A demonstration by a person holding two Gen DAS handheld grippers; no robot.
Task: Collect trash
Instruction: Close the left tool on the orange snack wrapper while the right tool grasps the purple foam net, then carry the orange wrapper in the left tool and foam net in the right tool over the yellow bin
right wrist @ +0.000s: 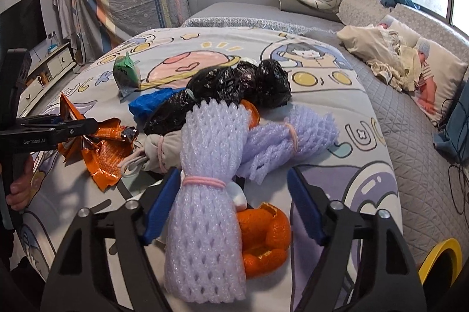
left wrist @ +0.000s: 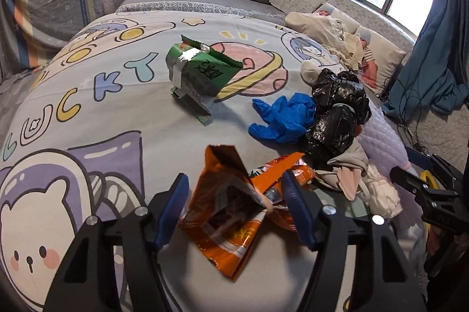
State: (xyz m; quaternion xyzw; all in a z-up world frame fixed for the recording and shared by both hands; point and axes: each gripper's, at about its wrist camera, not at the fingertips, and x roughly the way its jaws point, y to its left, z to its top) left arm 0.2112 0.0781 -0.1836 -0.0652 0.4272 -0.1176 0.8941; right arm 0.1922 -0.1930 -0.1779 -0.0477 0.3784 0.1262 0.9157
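Straddling an orange wrapper [left wrist: 231, 209], the left gripper [left wrist: 234, 200] has its blue pads on either side of the crumpled foil; its right pad looks to touch a fold, its left pad stands just clear, so I read it as not yet clamped. Beyond it on the bedspread [left wrist: 96, 118] lie a green packet [left wrist: 199, 71], then a blue glove [left wrist: 281, 115] against a black bag [left wrist: 337, 112], all untouched. Further right, the right gripper [right wrist: 234, 212] hangs half spread over a lilac foam net [right wrist: 205, 212] tied with a pink band; its left pad sits at the net's edge, its right pad well apart, with orange peel [right wrist: 263, 238] beside the net between the jaws. By my reading, both hands are at the grasping step of the first pickups. Next, each needs its jaws squeezed fully onto its piece before lifting, the right one taking care to catch the net and not just the peel.
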